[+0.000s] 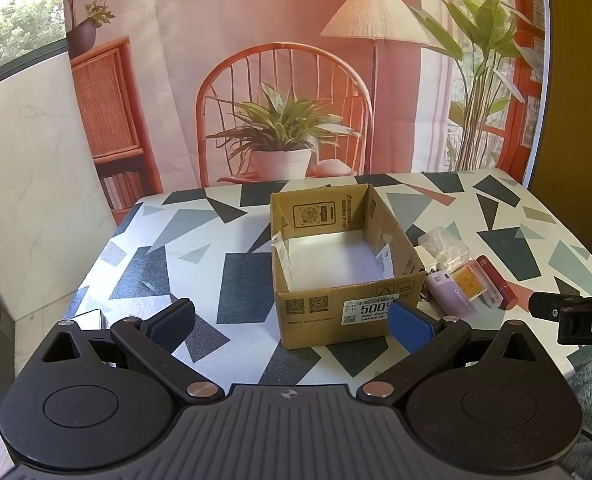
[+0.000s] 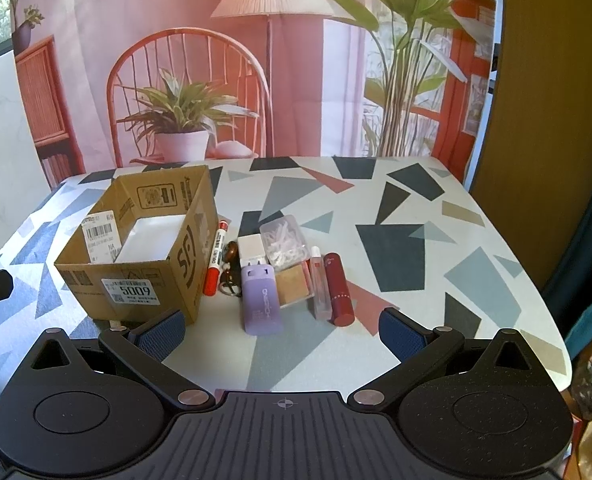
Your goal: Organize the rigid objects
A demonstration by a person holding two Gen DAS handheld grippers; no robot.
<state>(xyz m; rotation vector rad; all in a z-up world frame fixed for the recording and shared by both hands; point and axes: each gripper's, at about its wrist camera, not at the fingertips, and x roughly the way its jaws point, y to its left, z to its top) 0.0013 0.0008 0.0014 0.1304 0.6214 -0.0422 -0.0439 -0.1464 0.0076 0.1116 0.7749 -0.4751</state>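
An open cardboard box [image 1: 335, 264] [image 2: 136, 256] stands on the patterned table with only white lining showing inside. Right of it lies a cluster: a red marker [image 2: 215, 258], a lilac case [image 2: 260, 302] [image 1: 451, 294], a white charger [image 2: 251, 250], a clear box of white bits [image 2: 284, 240] [image 1: 443, 246], a tan pad in a clear case [image 2: 294, 284] [image 1: 468, 280], a clear tube [image 2: 320, 284] and a dark red tube [image 2: 339, 290] [image 1: 497, 280]. My left gripper [image 1: 292, 326] is open in front of the box. My right gripper [image 2: 282, 332] is open just short of the cluster.
The table [image 2: 415, 264] has bare room to the right of the cluster and to the left of the box [image 1: 184, 256]. A printed backdrop hangs behind the far edge. A dark flat object [image 1: 90, 318] lies at the near left corner. The other gripper's tip [image 1: 567, 312] shows at right.
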